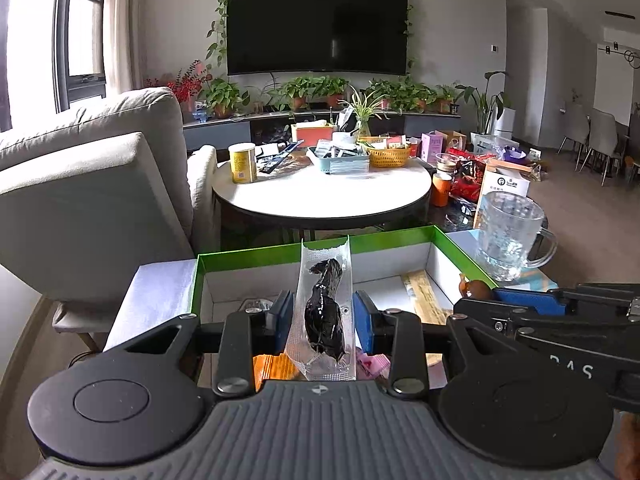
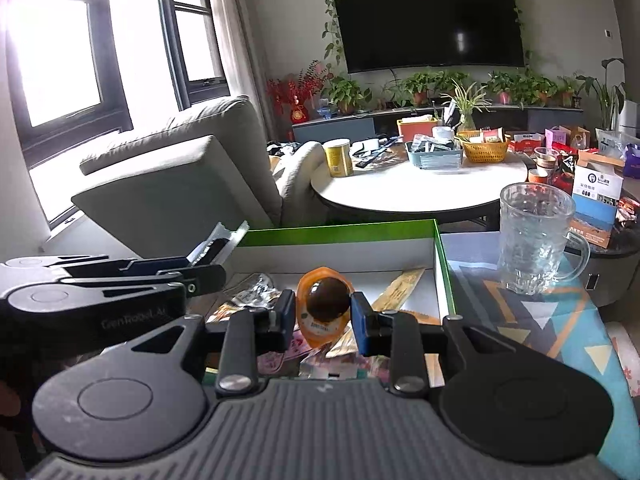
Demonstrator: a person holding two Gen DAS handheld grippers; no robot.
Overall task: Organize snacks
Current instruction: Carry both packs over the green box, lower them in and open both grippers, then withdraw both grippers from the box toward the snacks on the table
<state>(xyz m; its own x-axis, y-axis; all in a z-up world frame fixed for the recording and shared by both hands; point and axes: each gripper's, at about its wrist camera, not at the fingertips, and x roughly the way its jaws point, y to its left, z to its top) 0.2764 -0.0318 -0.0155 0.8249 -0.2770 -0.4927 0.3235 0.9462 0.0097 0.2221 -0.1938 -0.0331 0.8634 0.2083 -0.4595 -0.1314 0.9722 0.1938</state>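
The left gripper (image 1: 323, 316) pinches a clear vacuum pouch of dark meat (image 1: 325, 312); the right gripper (image 2: 323, 312) pinches an orange-packed brown egg (image 2: 323, 300); both hang above the green-rimmed white cardboard box (image 2: 443, 272), where several snacks already lie; sorting seems midway.

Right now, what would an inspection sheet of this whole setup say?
Surface: patterned cloth under the green-rimmed box.
Job's things: clear packet with a dark snack; orange-sealed dark egg; more packets in the box.
Clutter: glass mug beside the box.
Grippers: left gripper shut on the clear packet; right gripper shut on the egg.
Cables: nothing seen.
Surroundings: round table, sofa, television, plants.
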